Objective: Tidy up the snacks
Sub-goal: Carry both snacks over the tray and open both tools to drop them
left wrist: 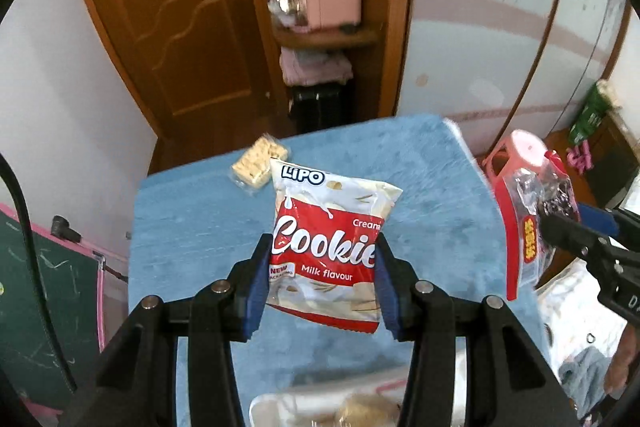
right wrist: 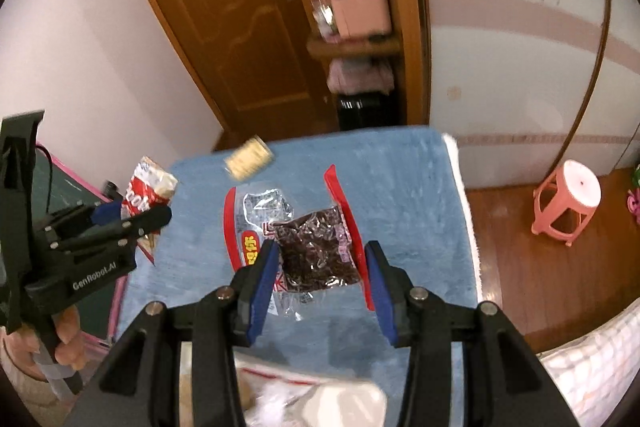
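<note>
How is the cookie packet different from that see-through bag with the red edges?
The cookie packet is opaque, printed red and white, and puffed; the clear bag shows dark contents and looks crinkled. The cookie packet sits in the left gripper, the clear bag in the right gripper. Both are held above the blue cloth.

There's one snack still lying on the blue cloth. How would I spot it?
Find the blue cloth covering the table, then look to its far edge, nearest the wooden door. There lies a clear pack of pale square crackers. Unlike the cookie bag and the red-edged bag, no fingers hold it.
</note>
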`<state>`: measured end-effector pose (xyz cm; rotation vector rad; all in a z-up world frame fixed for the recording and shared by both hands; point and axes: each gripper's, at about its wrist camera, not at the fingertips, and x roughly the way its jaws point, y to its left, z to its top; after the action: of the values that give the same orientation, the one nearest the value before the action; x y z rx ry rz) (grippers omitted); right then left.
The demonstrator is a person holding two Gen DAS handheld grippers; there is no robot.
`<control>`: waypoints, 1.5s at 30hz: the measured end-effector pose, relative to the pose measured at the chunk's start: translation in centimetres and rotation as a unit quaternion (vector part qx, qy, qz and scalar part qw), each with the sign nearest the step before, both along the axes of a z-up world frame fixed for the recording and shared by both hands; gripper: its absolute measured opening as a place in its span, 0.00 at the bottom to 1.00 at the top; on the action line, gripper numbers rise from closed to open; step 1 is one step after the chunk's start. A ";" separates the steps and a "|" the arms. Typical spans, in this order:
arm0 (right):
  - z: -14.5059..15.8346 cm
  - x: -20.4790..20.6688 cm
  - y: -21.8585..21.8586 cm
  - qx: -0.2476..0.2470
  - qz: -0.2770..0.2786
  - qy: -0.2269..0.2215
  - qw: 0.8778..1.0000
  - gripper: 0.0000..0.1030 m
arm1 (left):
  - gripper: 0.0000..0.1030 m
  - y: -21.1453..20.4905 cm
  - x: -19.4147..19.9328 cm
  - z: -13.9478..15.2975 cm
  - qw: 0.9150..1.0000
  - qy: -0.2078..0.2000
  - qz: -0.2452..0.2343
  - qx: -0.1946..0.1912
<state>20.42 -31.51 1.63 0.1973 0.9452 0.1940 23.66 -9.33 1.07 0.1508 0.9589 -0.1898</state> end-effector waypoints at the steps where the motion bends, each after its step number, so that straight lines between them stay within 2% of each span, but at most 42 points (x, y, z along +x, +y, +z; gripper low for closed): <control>1: 1.1 -1.2 0.2 0.003 0.000 -0.012 1.000 0.43 | 0.44 0.6 -0.8 0.8 1.000 -0.006 -0.002 -0.002; 5: 3.9 -5.8 0.8 0.015 0.002 -0.049 0.999 0.43 | 0.44 2.0 -6.4 3.6 0.999 -0.038 -0.014 -0.014; 10: 4.6 -11.8 1.9 0.025 -0.001 -0.087 0.996 0.43 | 0.44 3.2 -12.4 4.1 0.997 -0.061 -0.030 -0.032; 15: 3.7 -17.6 3.1 0.015 -0.043 -0.121 0.992 0.43 | 0.45 3.8 -16.7 1.9 0.996 -0.073 -0.034 -0.038; 19: 2.5 -20.4 3.5 0.017 -0.063 -0.124 0.990 0.43 | 0.45 4.5 -19.6 -0.4 0.996 -0.071 -0.019 -0.051; 24: 0.6 -22.0 4.2 -0.030 -0.076 -0.117 0.990 0.44 | 0.45 4.8 -21.4 -3.8 0.997 -0.051 -0.010 -0.056; 34: -5.2 -22.6 5.6 -0.042 -0.063 -0.039 0.996 0.44 | 0.45 5.5 -22.4 -9.0 0.999 0.009 0.012 -0.036; 45: -7.3 -21.7 6.4 -0.057 -0.062 -0.003 0.996 0.45 | 0.45 4.9 -22.4 -10.8 0.999 0.033 0.014 -0.025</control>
<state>-1.31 -25.09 -5.64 0.1488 0.9313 0.0266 1.26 -4.45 -9.78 0.0857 1.0216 -0.1929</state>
